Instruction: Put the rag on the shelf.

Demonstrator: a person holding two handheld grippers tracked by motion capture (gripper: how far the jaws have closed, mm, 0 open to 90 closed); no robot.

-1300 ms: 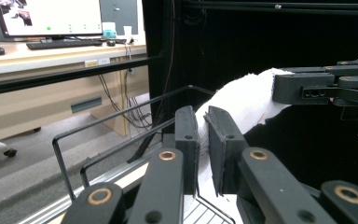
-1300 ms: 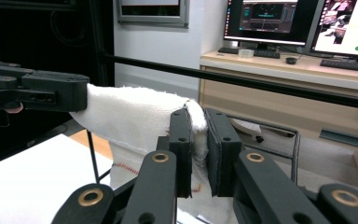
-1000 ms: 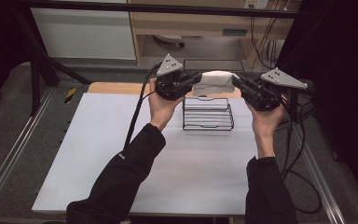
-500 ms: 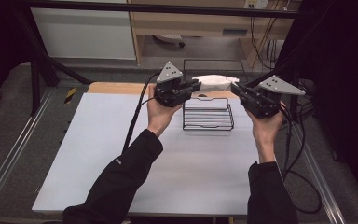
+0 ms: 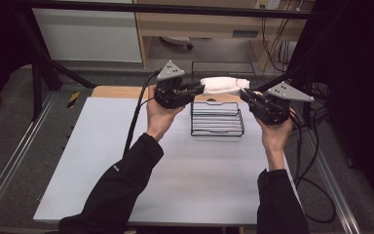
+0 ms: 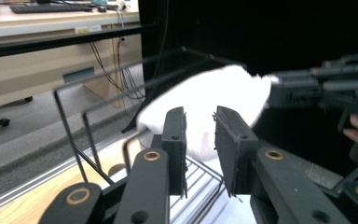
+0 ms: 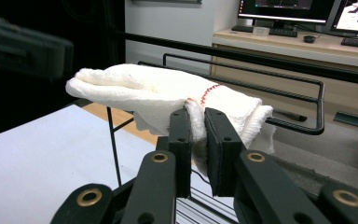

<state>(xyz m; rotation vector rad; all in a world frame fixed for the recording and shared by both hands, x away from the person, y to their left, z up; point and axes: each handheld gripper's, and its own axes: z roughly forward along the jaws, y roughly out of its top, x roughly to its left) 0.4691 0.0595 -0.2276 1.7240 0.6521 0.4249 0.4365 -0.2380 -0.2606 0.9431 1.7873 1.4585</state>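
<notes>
A white tabletop point(image 5: 165, 170) with a bare wooden strip along its far edge fills the middle of the room, with grey floor on both sides and a pale desk beyond. Nearest in the high view, two dark-sleeved forearms come up from the bottom edge, each hand raising a hand-held gripper above the far half of the surface. The left hand-held gripper point(image 5: 200, 88) has just been opening its jaws; in the left gripper view its pads stand apart on either side of the towel's near end without pressing on it. The right hand-held gripper point(image 5: 246, 94) is clamped on the towel's other end, the cloth pinched between its pads in the right gripper view. The towel point(image 5: 224, 86) is a white, nubbly cloth rolled or folded into a thick bundle, with a thin line of red stitching near the pinched end. It hangs in the air between the two tools, above the far side of a black wire rack point(image 5: 217, 118) that stands on the tabletop, its long axis running roughly level from left to right across the table.
</notes>
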